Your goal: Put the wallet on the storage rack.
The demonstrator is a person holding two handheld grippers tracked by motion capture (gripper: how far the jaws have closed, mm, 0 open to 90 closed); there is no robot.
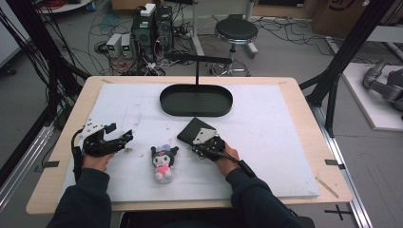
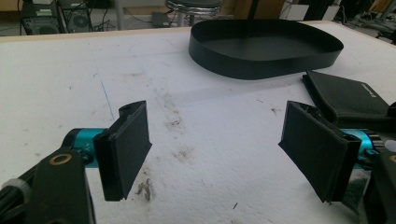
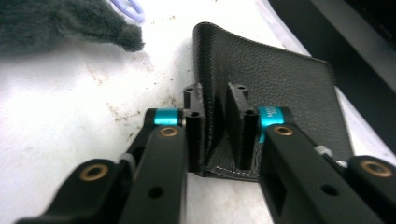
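Nearest the lens of the right gripper view: right tool [image 3: 215, 126], jaws drawn close and clamped on the near edge of a black leather wallet [image 3: 275, 79], its grained flap lifting between the pads. Same wallet [image 1: 191, 131] seen from the high view at centre frame, lying flat on the white surface [image 1: 266, 142], with the right tool [image 1: 202, 142] at its lower right corner and the right hand [image 1: 227, 154] behind it. Just left of the wallet, lower centre of the high view: small plush doll [image 1: 164, 162] with black ears and pink body, lying on its back, apart from both tools. Grey fuzzy ear of that doll [image 3: 56, 23] at the upper left of the right gripper view, near the wallet but not touching.

Above the wallet in the high view, close to its far corner: black oval tray [image 1: 166, 102], with a dark stand post rising behind it. Left side of the high view: left tool [image 1: 124, 138], jaws held wide apart over bare, stained surface, nothing between them; left gripper view confirms the spread pads [image 2: 126, 149], tray [image 2: 233, 60] ahead and wallet [image 2: 345, 98] at right. Beyond the surface, upper frame: round stool [image 1: 236, 31], computer boxes [image 1: 152, 26] and tangled cables on the floor.
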